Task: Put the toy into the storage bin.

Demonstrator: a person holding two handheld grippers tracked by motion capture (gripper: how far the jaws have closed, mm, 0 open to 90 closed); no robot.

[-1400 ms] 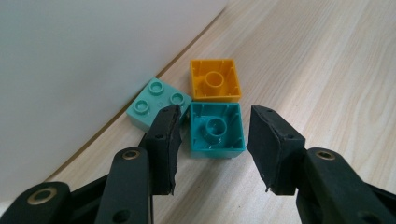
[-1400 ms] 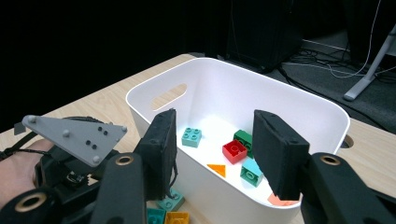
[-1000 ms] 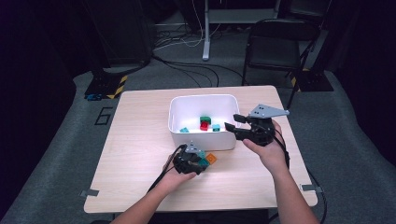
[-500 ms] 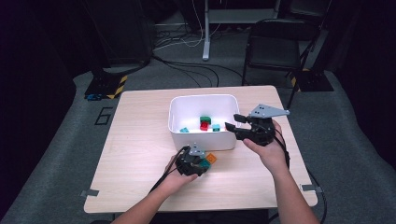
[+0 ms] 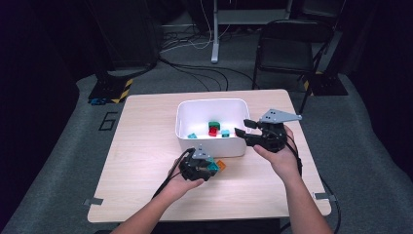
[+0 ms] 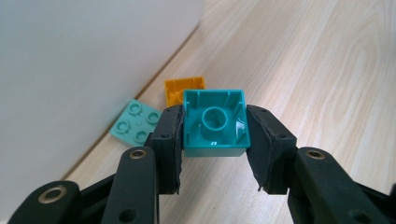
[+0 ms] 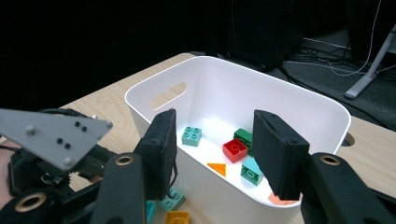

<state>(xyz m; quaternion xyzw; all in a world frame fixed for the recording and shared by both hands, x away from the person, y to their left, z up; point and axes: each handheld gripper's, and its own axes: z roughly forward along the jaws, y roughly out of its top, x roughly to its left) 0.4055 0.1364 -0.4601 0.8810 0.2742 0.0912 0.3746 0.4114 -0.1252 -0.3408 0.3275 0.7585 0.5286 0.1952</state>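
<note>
In the left gripper view, a teal brick (image 6: 215, 135) hangs underside up, just above the table. My left gripper (image 6: 214, 116) is shut on it, its jaws having just closed on the brick's two sides. From the high view, that left gripper (image 5: 207, 168) holds the teal brick (image 5: 212, 166) in front of the white bin (image 5: 209, 103). An orange brick (image 6: 184, 88) and a light green brick (image 6: 136, 122) lie on the table against the bin wall (image 6: 70, 60). My right gripper (image 7: 212, 140) stands open with nothing between its pads, beside the bin's near right corner (image 5: 243, 127).
The bin (image 7: 299, 100) holds several bricks, among them a red one (image 7: 235, 149), a green one (image 7: 245, 136) and a pale teal one (image 7: 192, 135). A black chair (image 5: 287, 46) and cables stand on the floor beyond the table's far edge.
The left gripper's jaws have closed on the teal brick and the gripper has risen slightly with it. The right gripper has stayed in place.
</note>
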